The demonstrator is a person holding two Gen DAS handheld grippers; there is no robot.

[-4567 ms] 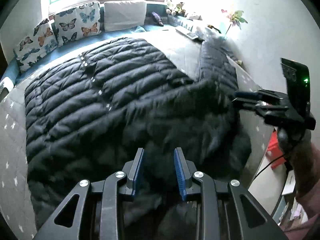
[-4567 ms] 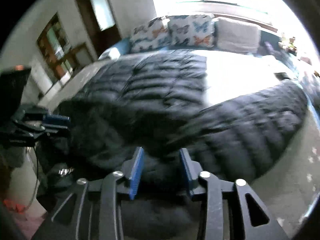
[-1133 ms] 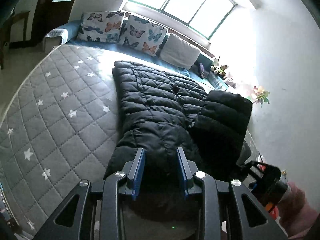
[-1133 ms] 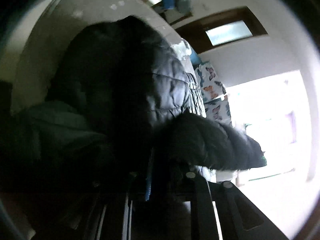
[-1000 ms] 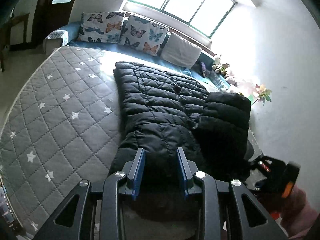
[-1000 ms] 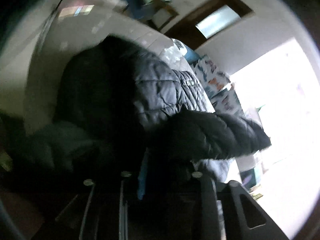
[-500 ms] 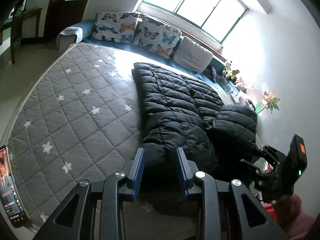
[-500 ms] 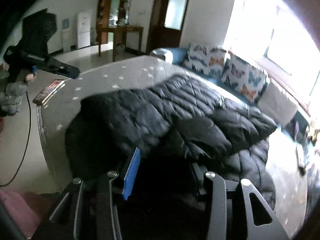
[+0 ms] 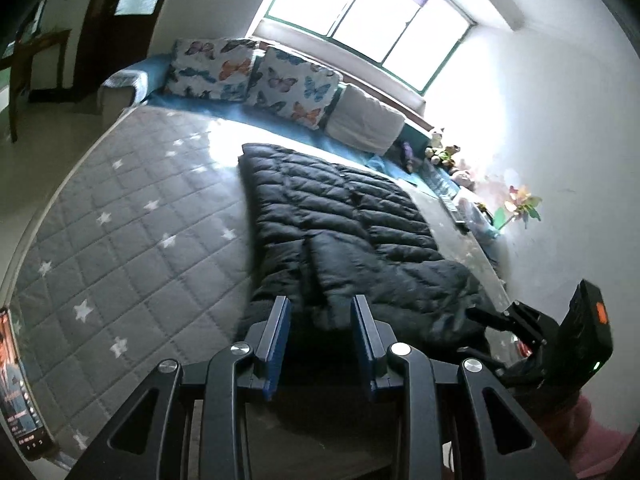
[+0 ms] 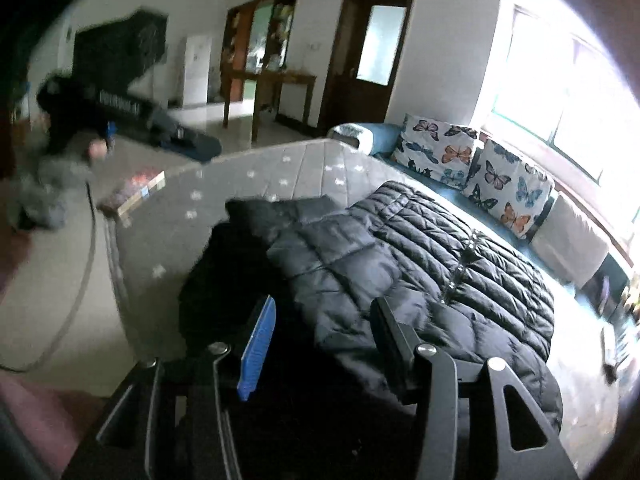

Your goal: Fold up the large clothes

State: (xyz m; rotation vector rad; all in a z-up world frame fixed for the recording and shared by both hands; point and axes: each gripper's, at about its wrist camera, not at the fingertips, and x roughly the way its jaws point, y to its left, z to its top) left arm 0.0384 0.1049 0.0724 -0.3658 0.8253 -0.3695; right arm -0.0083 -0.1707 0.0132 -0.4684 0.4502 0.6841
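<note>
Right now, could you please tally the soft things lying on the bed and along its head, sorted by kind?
Butterfly-print pillows: 2
Plain white pillow: 1
Black puffer jacket: 1
Total: 4

Under me is a grey quilted mattress [image 9: 132, 248] with white stars, filling the left and middle of my left view. A black puffer coat [image 9: 340, 224] lies across its centre, partly folded over itself. A phone [image 9: 18, 396] rests at the lower left edge, and butterfly pillows [image 9: 256, 74] line the top.
</note>
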